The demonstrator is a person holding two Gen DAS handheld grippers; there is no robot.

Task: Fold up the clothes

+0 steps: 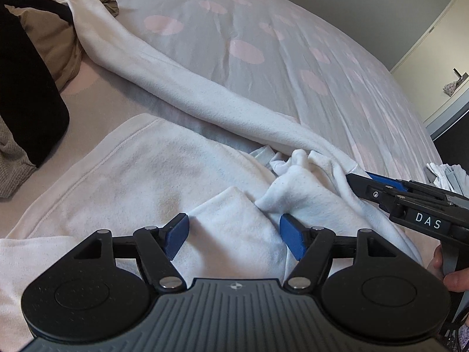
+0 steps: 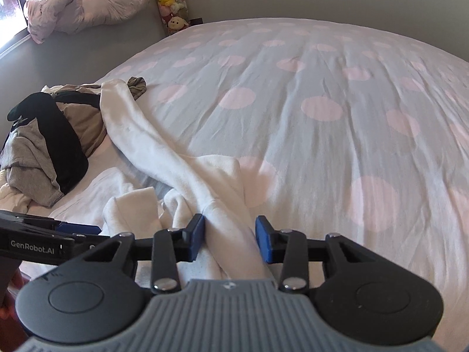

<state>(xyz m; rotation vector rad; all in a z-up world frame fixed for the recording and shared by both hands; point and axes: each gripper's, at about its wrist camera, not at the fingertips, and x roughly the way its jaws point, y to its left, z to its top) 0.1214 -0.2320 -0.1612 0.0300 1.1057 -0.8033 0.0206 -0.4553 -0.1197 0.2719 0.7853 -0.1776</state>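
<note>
The bed (image 2: 337, 102) fills both views, its grey cover dotted with pale pink rounds. On it, toward the near edge, sprawls the white garment (image 1: 140, 176), a fleecy top lying rumpled; its long sleeve (image 1: 181, 82) stretches away across the cover to a pile (image 2: 44, 135) of other clothes, black, tan and grey, heaped at the far left. Up on the sill in the right wrist view sits a bunched pink quilt (image 2: 88, 6), with a column of plush toys (image 2: 171, 0) in the corner beside it.

Down to the tools. The left gripper (image 1: 233, 237) hangs over the body of the garment, jaws spread wide, a fold of white fleece lying between the blue pads (image 1: 177, 236) but neither pad pressing on it: it has hold of nothing. The right gripper (image 2: 229, 237) is over at the garment's right side, where sleeve meets body. Its jaws are about half apart, with a thick twist of the white cloth running between them; the left pad touches the cloth, while a sliver of space shows at the right pad, so no firm pinch there. A person's fingers (image 1: 454, 278) show at that gripper's handle.
</note>
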